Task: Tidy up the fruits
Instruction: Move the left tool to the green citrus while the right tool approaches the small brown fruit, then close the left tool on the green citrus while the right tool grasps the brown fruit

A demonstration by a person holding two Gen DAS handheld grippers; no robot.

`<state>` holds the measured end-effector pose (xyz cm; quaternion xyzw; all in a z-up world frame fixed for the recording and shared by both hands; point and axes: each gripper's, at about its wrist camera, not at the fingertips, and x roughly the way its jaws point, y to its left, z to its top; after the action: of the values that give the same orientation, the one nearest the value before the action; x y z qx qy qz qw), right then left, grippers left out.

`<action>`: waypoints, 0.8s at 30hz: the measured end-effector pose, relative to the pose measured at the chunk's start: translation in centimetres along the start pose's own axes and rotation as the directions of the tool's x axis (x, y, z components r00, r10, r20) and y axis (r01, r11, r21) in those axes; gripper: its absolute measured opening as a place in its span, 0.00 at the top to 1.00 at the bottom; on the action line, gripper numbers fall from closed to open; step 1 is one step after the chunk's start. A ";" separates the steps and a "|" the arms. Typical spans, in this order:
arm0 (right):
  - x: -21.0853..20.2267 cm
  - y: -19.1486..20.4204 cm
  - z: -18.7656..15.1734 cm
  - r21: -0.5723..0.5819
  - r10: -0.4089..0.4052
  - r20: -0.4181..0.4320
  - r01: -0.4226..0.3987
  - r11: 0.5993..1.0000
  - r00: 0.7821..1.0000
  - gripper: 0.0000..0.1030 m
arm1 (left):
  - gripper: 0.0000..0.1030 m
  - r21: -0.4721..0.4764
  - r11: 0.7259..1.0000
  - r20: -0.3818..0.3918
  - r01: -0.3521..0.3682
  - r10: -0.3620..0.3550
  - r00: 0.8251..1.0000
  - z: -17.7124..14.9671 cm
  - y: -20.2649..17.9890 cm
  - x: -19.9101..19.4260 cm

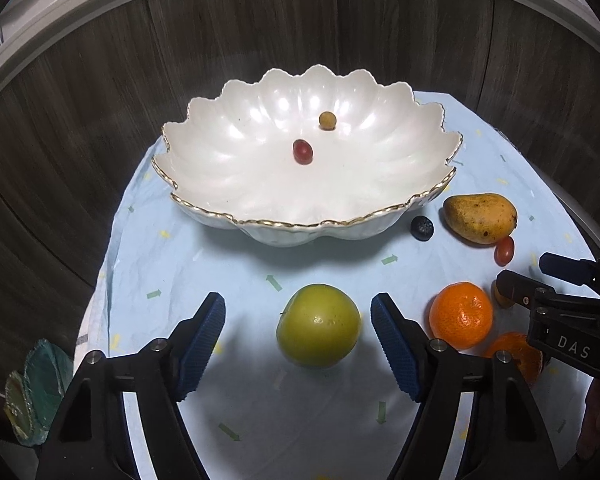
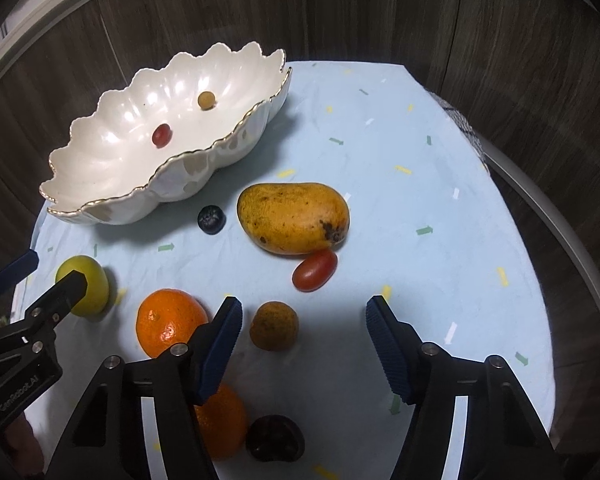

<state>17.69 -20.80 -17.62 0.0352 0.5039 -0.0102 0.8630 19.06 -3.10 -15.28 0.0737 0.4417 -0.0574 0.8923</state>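
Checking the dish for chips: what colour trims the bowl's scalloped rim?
Gold, on a pearly white bowl; clearest in the left wrist view.

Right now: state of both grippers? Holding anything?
Left gripper: open, holding nothing; green fruit sits between its fingers, untouched.
Right gripper: open, holding nothing; small brown fruit lies between its fingers, untouched.

Taking the mango [image 2: 293,218] as our mark, we see a blueberry [image 2: 211,219] just to its left, a red grape tomato [image 2: 314,269] touching its lower edge, and the scalloped white bowl [image 2: 100,208] up and to its left with a red and a yellowish small fruit inside. Below the mango a brown round fruit [image 2: 274,325] lies between the parted fingers [image 2: 386,346] of our right gripper [image 2: 302,354], untouched. Left of that sit a tangerine [image 2: 168,326] and a green fruit [image 2: 85,285], all on the pale blue tabletop [image 2: 440,280].
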 end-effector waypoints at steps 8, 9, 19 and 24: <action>0.7 0.1 -0.2 0.005 0.016 -0.020 -0.015 1.000 1.000 0.44 | 0.31 -0.004 1.000 -0.031 0.013 -0.013 0.999 -0.4 -0.2 0.9; 0.9 0.1 -0.3 0.006 0.020 -0.026 -0.020 1.000 0.999 0.45 | 0.31 -0.005 1.000 -0.036 0.015 -0.015 0.999 -0.4 -0.2 1.1; 1.1 0.5 -0.4 -0.011 0.048 -0.021 -0.048 0.999 0.999 0.62 | 0.51 -0.009 0.999 -0.068 0.039 -0.040 0.997 -0.7 -0.5 2.5; 1.1 0.9 -0.5 -0.021 0.071 -0.018 -0.072 0.997 0.997 0.73 | 0.53 -0.011 0.999 -0.066 0.048 -0.048 0.997 -0.7 -0.5 2.6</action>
<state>17.84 -19.86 -18.79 0.0438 0.5100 0.0265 0.8586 20.00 -3.56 -17.82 0.0606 0.4731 -0.0742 0.8758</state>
